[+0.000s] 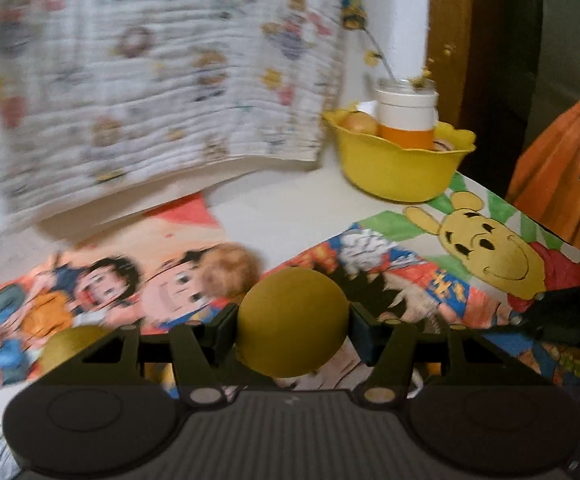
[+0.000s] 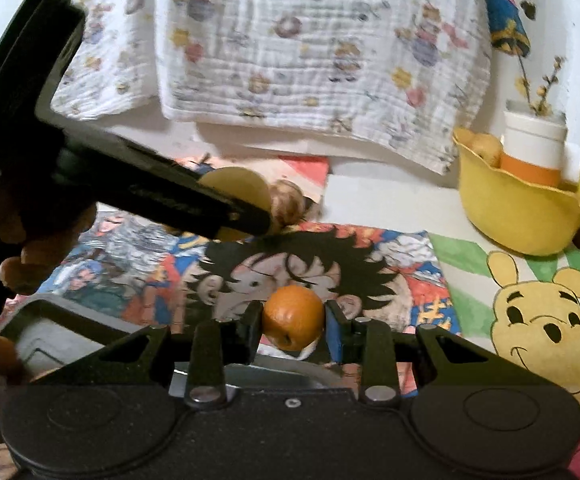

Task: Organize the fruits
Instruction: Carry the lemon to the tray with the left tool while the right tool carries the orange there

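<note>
Left gripper (image 1: 293,322) is pinching a yellow fruit (image 1: 292,321) between both fingers, holding it over the cartoon posters (image 1: 418,276) covering the table. A second yellow fruit (image 1: 71,345) is showing at lower left, partly hidden behind the gripper body. A brown fruit (image 1: 229,270) is lying blurred on the posters just past the held one. Yellow bowl (image 1: 398,168) is sitting far right at the table edge, holding a tan fruit (image 1: 360,123) and a white-orange jar (image 1: 408,118). Printed cloth (image 1: 161,64) is hanging behind, blurred.

Right view: right gripper (image 2: 293,322) is pinching an orange (image 2: 293,317), fingers pressing both its sides, above the spiky-haired poster (image 2: 318,256). Left gripper (image 2: 245,208) is reaching in from upper left, gripping the yellow fruit (image 2: 237,186), with the brown fruit (image 2: 290,202) just beside it. Bowl (image 2: 522,216) is sitting at right, well apart from the orange, with fruit (image 2: 486,148) and jar (image 2: 534,148) inside. Bear drawing (image 2: 546,328) is lying below the bowl. Cloth (image 2: 314,48) is hanging across the back.
</note>
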### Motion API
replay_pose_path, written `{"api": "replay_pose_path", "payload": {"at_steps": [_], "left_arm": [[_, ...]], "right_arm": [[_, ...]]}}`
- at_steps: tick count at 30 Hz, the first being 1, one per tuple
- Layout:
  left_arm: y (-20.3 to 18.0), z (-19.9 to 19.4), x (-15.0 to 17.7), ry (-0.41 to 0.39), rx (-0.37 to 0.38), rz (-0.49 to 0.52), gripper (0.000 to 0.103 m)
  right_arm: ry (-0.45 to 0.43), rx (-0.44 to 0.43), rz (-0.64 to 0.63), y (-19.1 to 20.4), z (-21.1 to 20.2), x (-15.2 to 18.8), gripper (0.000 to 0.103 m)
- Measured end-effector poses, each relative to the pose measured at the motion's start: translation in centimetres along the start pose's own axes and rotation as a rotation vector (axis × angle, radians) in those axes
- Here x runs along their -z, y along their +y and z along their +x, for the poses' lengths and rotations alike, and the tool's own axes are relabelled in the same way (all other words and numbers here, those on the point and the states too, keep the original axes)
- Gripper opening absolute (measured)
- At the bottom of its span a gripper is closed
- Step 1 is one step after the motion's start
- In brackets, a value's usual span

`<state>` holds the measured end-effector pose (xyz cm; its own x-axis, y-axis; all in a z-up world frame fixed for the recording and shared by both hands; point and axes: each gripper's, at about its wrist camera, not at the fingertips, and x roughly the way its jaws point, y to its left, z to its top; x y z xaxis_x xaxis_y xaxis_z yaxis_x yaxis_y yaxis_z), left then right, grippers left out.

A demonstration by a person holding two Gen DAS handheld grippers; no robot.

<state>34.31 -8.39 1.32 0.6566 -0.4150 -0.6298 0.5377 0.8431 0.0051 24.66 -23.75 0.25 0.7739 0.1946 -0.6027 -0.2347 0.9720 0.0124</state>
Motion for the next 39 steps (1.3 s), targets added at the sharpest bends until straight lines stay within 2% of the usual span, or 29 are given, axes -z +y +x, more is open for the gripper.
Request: {"api": "replay_pose_path", "payload": {"at_steps": [7, 12, 17, 25, 33, 39], "left_arm": [[2.9, -5.4, 3.3, -0.020, -0.065, -0.084, 0.062], [4.7, -9.2, 6.0, -0.007, -0.097, -0.176, 0.062], [5.9, -11.7, 8.7, 0.010, -0.142, -0.209, 0.062], [6.4, -12.0, 11.1, 0.051, -0.108, -0.290, 0.062], [5.2, -12.0, 11.9, 0.090, -0.044, -0.273, 0.062], [5.1, -11.2, 12.5, 0.142, -0.028, -0.281, 0.062]], "right_arm": [[-0.022, -0.086, -0.023, 2.9, -1.7, -0.5, 0.035], [0.022, -0.137, -0.043, 5.4, -0.8, -0.6, 0.035], [0.067, -0.202, -0.058, 7.6, 0.0, -1.0, 0.035], [0.153, -0.232, -0.093, 9.3, 1.0, -1.0, 0.035], [0.199, -0.220, -0.134, 9.7, 0.9, -0.7, 0.035], [0.239, -0.226, -0.140, 9.2, 1.2, -1.0, 0.035]]}}
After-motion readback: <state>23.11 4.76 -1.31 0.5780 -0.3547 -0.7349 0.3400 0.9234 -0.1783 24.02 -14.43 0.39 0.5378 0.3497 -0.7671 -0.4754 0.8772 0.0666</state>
